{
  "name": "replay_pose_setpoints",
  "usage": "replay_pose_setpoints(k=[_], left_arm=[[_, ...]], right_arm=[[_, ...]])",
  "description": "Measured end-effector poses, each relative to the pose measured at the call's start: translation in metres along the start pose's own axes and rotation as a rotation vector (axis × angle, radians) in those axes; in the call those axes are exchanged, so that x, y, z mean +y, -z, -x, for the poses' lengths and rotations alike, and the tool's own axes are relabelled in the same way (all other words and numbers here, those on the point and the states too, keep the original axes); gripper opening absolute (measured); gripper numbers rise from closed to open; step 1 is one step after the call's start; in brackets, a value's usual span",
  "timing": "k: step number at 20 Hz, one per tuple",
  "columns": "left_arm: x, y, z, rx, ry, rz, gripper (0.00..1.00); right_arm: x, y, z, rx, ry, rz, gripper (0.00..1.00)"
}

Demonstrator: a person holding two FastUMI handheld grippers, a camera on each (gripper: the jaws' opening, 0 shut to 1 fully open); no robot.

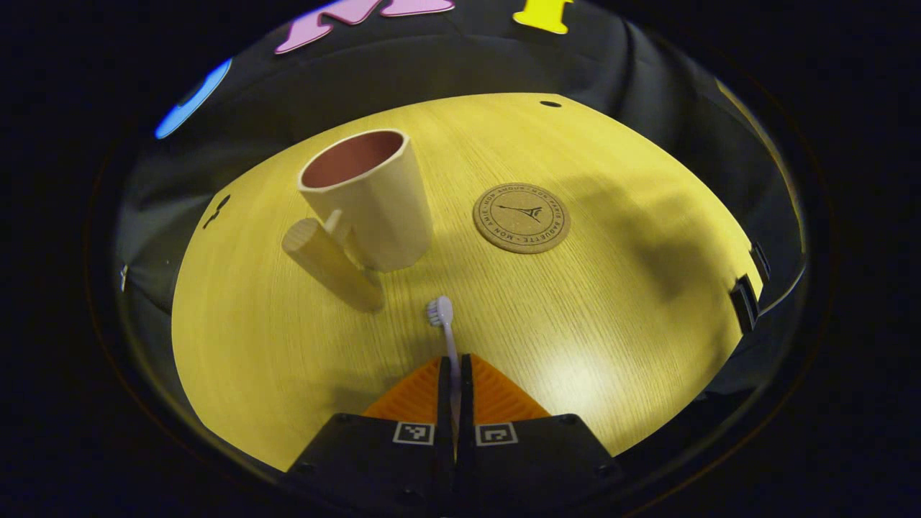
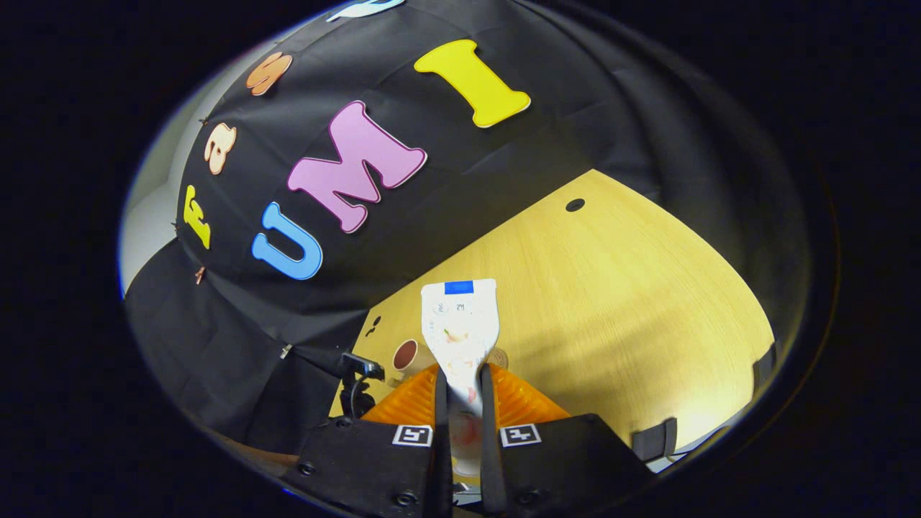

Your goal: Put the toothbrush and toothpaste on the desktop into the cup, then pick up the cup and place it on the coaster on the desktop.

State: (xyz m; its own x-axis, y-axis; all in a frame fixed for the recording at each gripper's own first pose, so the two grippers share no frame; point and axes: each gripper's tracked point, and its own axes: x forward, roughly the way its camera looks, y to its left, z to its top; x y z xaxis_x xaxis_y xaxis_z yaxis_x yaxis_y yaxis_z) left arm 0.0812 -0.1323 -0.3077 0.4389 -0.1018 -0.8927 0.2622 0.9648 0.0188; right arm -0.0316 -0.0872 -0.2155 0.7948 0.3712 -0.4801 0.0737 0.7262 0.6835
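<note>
Toothbrush (image 1: 447, 338) bristles pointed forward, past the tips of the left gripper (image 1: 455, 367). The brush had a small white head and a thin pale handle. The left gripper's two fingers were pressed together on that handle and held the brush above the table (image 1: 611, 345).

The cup (image 1: 374, 198) stood upright on the table, ahead of the brush and a little to the left in the left gripper view. It was cream outside and pinkish inside. A thick wooden handle (image 1: 332, 265) stuck out from its side toward the camera. Nothing could be seen inside the cup.

The coaster (image 1: 521, 217) lay flat on the table just to the right of the cup, not touching it. It was round and brown like cork. It had a little tower drawn in the middle and a ring of words around the edge. The words "MON AMOUR" could be made out; the rest was too small to be sure of.

The toothpaste (image 2: 460, 327) was a flat white tube with a blue patch near its far end and small pictures on it. Its writing was too small to read. The right gripper (image 2: 460, 378) had both fingers clamped on the tube and held it high over the table, its flat end pointing away. Far below, in the right gripper view, the cup showed just left of the tube.

The table was light yellow wood with a small dark hole (image 1: 550, 104) near its far edge.
</note>
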Motion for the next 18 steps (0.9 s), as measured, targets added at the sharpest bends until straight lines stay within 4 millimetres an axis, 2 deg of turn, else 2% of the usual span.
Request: replay_pose_setpoints(k=[5, 6, 7, 10, 14, 18], left_arm=[[-0.005, 0.002, 0.004, -0.015, 0.122, -0.051, 0.06], [-0.004, 0.003, 0.01, -0.018, 0.154, -0.042, 0.1], [-0.001, 0.002, 0.016, -0.032, 0.18, -0.027, 0.06], [0.018, -0.007, 0.042, -0.117, 0.232, 0.026, 0.06], [0.053, -0.018, 0.088, -0.225, 0.271, 0.123, 0.06], [0.088, -0.031, 0.145, -0.34, 0.256, 0.197, 0.06]], right_arm=[[0.046, 0.0, -0.003, -0.091, -0.024, -0.038, 0.19], [0.054, 0.0, -0.004, -0.107, -0.023, -0.034, 0.19], [0.06, 0.001, -0.007, -0.121, -0.02, -0.027, 0.19], [0.084, 0.005, -0.022, -0.142, -0.027, -0.004, 0.19], [0.12, 0.01, -0.061, -0.13, -0.073, 0.023, 0.19], [0.155, 0.009, -0.116, -0.121, -0.146, 0.064, 0.19]])
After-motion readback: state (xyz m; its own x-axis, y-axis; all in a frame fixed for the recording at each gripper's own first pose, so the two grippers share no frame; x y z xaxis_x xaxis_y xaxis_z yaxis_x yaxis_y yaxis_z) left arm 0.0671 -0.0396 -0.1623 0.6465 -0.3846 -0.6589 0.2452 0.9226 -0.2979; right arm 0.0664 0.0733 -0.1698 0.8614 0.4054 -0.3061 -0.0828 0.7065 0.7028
